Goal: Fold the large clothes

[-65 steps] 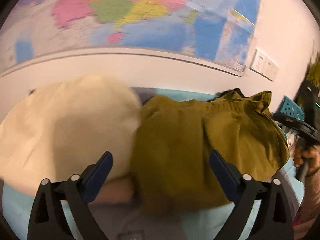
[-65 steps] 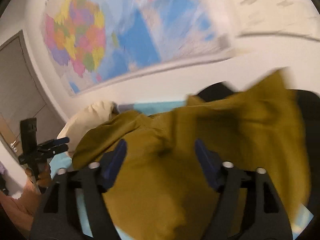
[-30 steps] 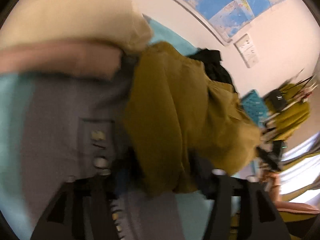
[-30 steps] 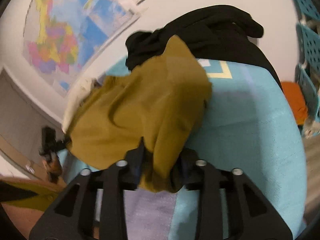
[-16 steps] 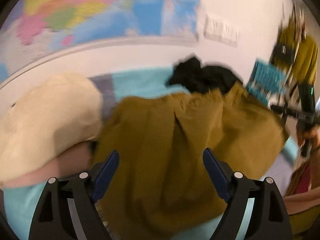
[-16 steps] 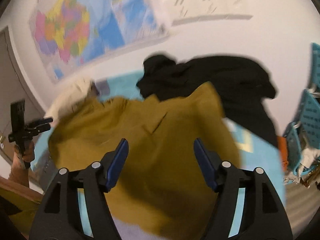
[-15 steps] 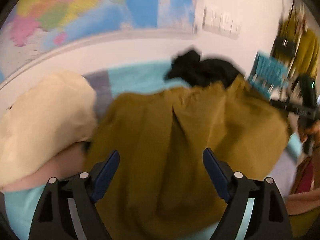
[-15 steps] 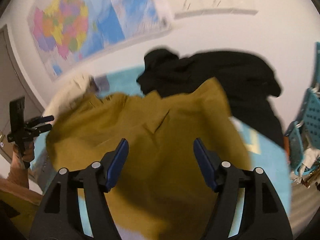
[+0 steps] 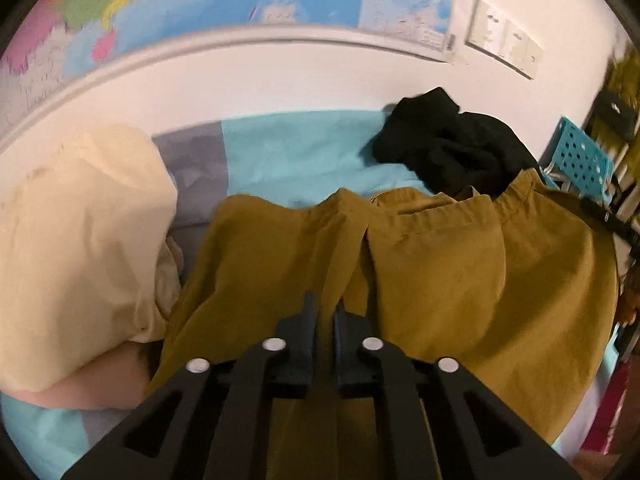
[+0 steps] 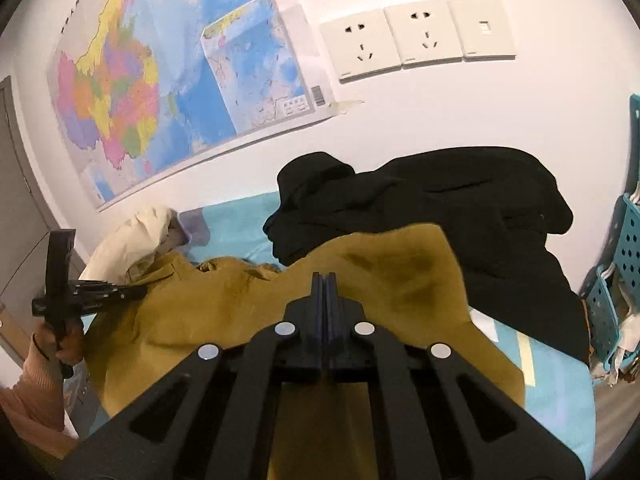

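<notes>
A mustard-coloured garment [image 9: 440,280] lies spread across the teal bed sheet [image 9: 300,148], collar edge toward the wall. My left gripper [image 9: 324,308] points down at its middle. The jaws are closing to a narrow slit, and a crease of the cloth runs straight into that slit. In the right wrist view the same garment [image 10: 224,312] lies under my right gripper [image 10: 325,280]. Its blue pads are pressed flat together, and no cloth shows between them. The left gripper [image 10: 138,290] also appears there at the garment's left edge, held by a hand in a pink sleeve [image 10: 36,376].
A heap of black clothing [image 10: 440,208] lies behind the garment against the wall. A cream pillow [image 9: 80,240] fills the bed's left end. Blue perforated baskets [image 10: 628,264] stand off the right side. A map and wall sockets [image 10: 420,36] hang above.
Half a second ago both grippers stood wide open over the garment; now both pairs of jaws have come together. The garment has settled flatter on the bed, and the blur is gone.
</notes>
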Demonstrator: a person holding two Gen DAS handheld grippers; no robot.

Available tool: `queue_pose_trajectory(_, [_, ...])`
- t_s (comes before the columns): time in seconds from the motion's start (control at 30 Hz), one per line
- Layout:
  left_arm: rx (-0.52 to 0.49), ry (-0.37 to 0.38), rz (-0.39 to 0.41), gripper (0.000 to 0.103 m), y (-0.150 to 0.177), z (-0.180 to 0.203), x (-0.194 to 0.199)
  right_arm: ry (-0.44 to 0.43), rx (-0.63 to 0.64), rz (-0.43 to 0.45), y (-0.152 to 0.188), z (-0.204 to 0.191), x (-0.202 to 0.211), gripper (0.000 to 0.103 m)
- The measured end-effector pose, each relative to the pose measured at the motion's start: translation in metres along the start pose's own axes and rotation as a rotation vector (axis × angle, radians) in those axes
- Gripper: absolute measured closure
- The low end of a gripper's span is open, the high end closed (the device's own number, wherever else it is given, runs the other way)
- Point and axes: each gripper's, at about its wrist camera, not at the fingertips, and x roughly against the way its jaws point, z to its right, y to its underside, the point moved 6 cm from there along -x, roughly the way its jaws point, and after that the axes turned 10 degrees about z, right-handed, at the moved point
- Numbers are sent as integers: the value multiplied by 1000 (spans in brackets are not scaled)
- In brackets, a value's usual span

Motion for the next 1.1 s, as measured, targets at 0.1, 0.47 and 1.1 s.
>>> queue_pose_trajectory(0.1, [17,-40,-31,68,7,-5,-9,66,21,-104,21,7,-20,89])
queue_pose_trajectory(0.47, [-29,-4,22,33,-1,12,7,13,88,-72,8,-23,-14,39])
queue_pose_trajectory(1.1, [26,-113,-33,46,-1,1,-21,96,130,-224,31,-19,-71,90])
